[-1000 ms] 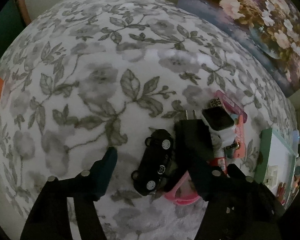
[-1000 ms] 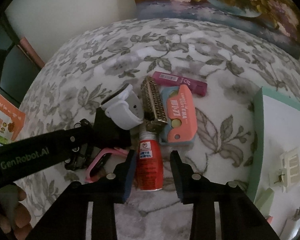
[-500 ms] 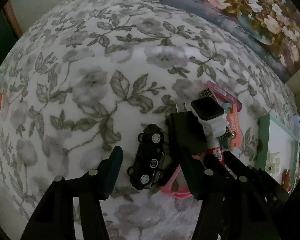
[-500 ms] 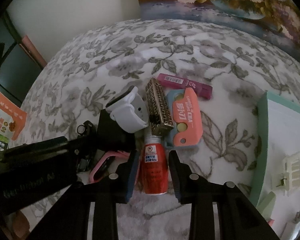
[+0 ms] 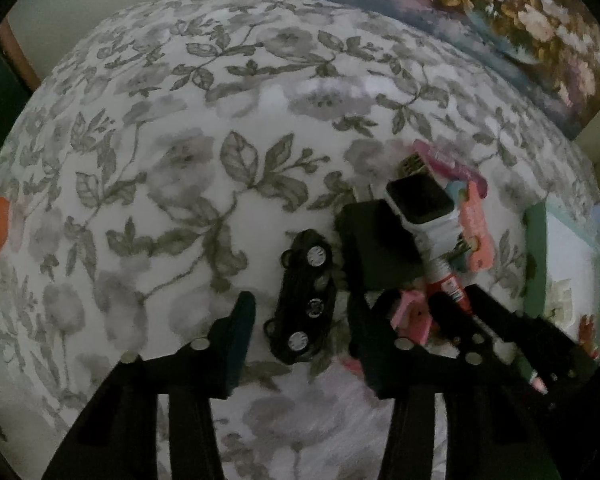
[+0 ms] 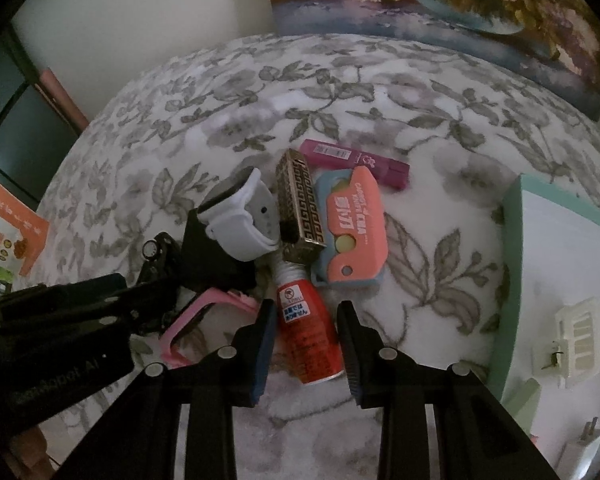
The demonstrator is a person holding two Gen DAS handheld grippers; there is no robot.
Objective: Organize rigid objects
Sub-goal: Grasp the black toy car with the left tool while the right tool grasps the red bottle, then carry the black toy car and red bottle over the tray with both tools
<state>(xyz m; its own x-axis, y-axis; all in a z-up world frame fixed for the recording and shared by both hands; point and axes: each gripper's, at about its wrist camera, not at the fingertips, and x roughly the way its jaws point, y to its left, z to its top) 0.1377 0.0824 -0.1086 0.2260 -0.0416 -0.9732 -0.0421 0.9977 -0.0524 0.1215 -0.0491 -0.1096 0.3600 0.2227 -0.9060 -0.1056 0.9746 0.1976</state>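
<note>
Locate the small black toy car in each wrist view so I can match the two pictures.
Left wrist: the black toy car lies on its side at lower centre, between the left gripper fingers.
Right wrist: only its front wheel end peeks out at mid-left.
Shared landmark: the white-strapped smartwatch.

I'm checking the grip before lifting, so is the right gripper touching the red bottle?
Touching. The right wrist view shows the right gripper with both pads pressed against the sides of the red bottle, no gap either side.

Glossy plastic red bottle (image 6: pixel 306 328), brassy metal case (image 6: pixel 300 208), matt floral cloth (image 6: pixel 260 92).
</note>
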